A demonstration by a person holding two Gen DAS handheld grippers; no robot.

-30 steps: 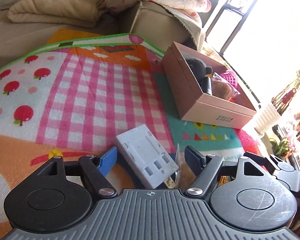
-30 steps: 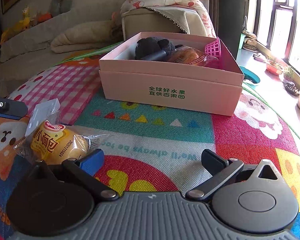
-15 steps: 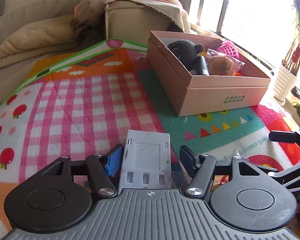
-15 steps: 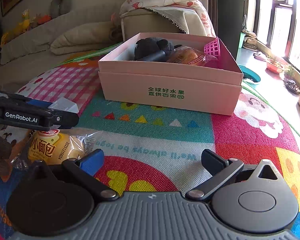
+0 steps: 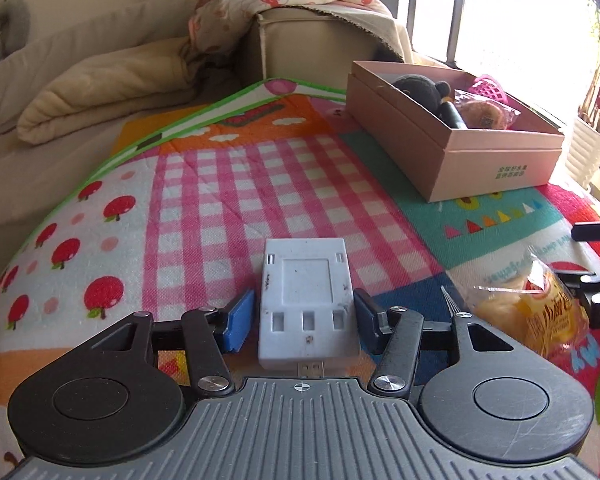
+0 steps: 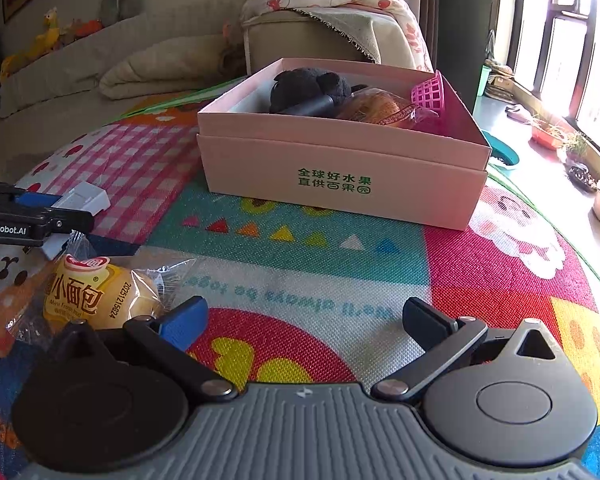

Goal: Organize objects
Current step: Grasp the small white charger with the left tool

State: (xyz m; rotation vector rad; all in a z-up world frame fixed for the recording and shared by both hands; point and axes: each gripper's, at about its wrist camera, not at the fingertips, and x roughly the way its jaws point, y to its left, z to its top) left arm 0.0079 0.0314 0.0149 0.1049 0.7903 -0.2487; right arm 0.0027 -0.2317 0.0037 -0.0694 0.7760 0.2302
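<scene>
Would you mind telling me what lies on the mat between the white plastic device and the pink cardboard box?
Nothing: only bare play mat separates the white plastic device from the pink cardboard box, clearest in the left wrist view.

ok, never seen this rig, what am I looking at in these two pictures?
There is no robot. A person holds a two-finger gripper in each hand, and each gripper has a fisheye camera looking along its fingers. One picture is from the left gripper, the other from the right gripper. On the colourful mat lie a wrapped bun and a pink box holding a black plush toy. The left jaws have just been closing around a white plastic case, and the pads seem not to press yet. The right jaws are open and empty.
</scene>
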